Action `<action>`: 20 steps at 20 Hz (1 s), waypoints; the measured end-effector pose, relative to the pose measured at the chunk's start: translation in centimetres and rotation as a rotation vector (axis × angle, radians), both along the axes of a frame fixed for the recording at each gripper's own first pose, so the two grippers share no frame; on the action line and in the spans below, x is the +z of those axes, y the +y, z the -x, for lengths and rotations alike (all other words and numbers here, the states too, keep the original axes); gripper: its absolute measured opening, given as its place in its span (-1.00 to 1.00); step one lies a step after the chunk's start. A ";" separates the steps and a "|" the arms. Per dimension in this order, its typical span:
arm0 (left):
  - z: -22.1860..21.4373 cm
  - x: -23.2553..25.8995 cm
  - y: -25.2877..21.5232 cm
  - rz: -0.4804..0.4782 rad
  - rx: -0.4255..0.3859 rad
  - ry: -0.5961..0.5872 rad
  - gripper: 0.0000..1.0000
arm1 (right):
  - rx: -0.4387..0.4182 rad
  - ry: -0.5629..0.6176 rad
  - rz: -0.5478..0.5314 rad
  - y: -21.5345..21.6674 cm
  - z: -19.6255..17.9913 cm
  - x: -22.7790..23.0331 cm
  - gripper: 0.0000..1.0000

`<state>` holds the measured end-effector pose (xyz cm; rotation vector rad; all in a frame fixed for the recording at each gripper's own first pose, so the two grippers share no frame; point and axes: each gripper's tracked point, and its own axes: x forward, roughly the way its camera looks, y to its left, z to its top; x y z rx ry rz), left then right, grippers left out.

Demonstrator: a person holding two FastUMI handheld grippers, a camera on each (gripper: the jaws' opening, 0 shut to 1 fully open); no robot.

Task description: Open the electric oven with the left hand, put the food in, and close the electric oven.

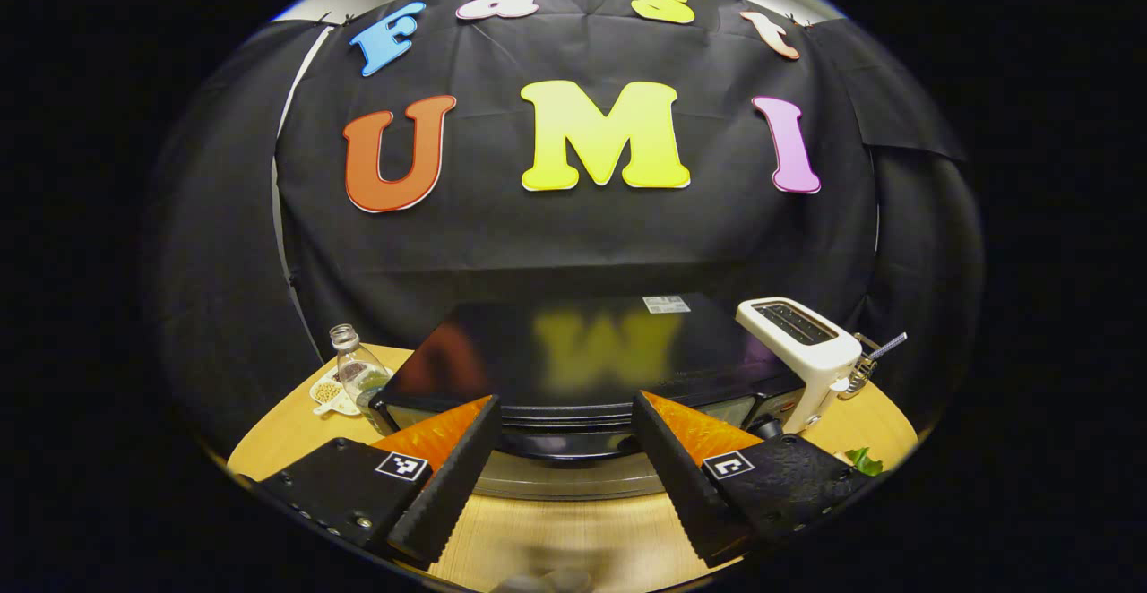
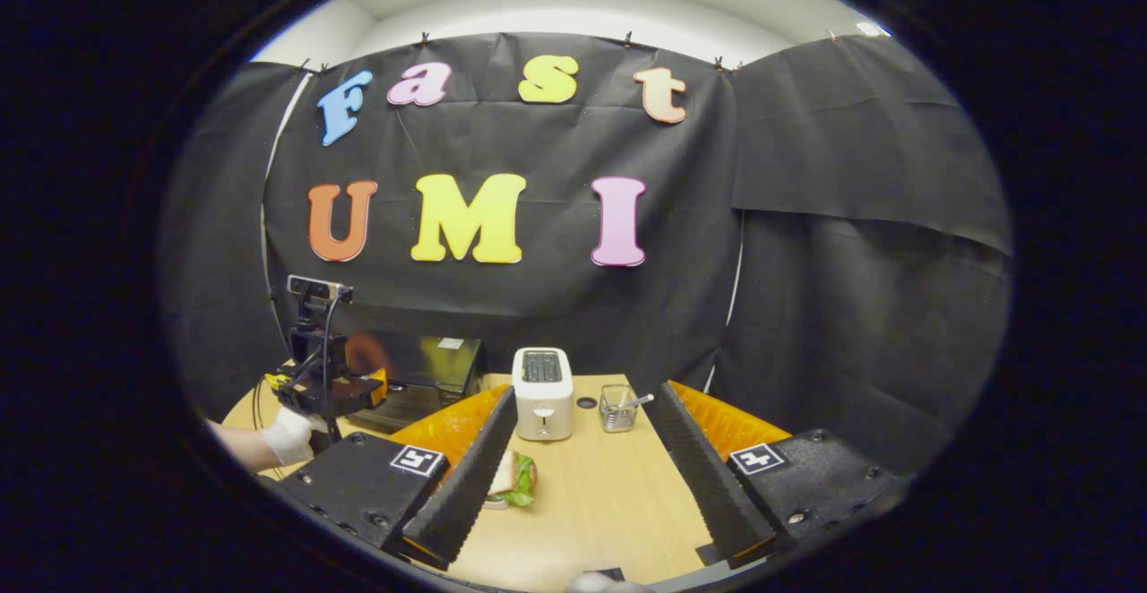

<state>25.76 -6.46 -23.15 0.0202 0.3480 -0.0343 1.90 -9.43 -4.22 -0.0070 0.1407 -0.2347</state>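
While the left gripper [image 1: 564,414] gapes wide before the closed electric oven [image 1: 573,356] at twelve o'clock, the right gripper [image 2: 582,409] stands wide, the sandwich [image 2: 515,476] at nine o'clock, touching neither finger.

Left gripper [image 1: 564,450]: black textured finger mounts with screws, each bearing a square black-and-white marker. Right gripper [image 2: 582,472]: same build. Far left in the right gripper view, a white-gloved hand [image 2: 291,436] and loose cables [image 2: 269,387].

Left close to oven [image 1: 573,369]; right farther.
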 end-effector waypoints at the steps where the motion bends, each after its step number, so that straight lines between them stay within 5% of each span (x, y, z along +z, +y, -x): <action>1: 0.0 -0.6 -0.1 0.000 -0.002 0.019 0.92 | -0.005 0.005 -0.004 -0.2 0.2 -0.2 1.00; 2: -0.4 -0.1 -0.1 -0.007 -0.010 -0.009 0.82 | -0.007 0.008 -0.005 -0.2 0.3 -0.4 1.00; 3: -0.2 -0.7 -0.3 0.003 -0.007 0.017 0.94 | -0.009 0.012 -0.005 -0.3 0.3 -0.7 1.00; 4: -0.3 -0.3 -0.4 0.003 -0.006 0.009 0.77 | -0.008 0.013 -0.009 -0.4 0.3 -0.7 0.83; 5: -0.2 -0.5 -0.2 0.003 -0.005 0.019 0.95 | -0.004 0.014 -0.015 -0.3 0.1 -0.8 1.00; 6: 0.0 -0.6 -0.2 0.005 -0.005 0.019 0.94 | 0.001 0.016 -0.018 -0.3 0.0 -1.0 0.83; 8: 0.7 -0.6 -0.3 0.004 -0.008 0.021 0.95 | 0.014 0.013 -0.013 0.1 0.0 -1.0 1.00; 9: 1.2 -0.7 -0.4 0.003 -0.009 0.021 0.96 | 0.020 0.010 -0.005 0.3 0.0 -1.0 0.83; 11: 2.3 -0.8 -0.4 -0.002 -0.014 0.024 0.96 | 0.040 0.016 -0.001 0.9 -0.1 -1.4 0.83; 12: 3.1 -1.2 -0.4 -0.002 -0.017 0.028 0.96 | 0.053 0.018 -0.005 1.3 -0.2 -1.5 1.00; 14: 4.6 -1.7 -0.4 0.000 -0.020 0.041 0.95 | 0.072 0.024 -0.009 1.7 -0.1 -2.0 0.83; 20: 10.0 -4.8 -0.5 -0.001 -0.026 0.101 0.95 | 0.105 0.039 -0.022 2.3 0.6 -3.3 0.83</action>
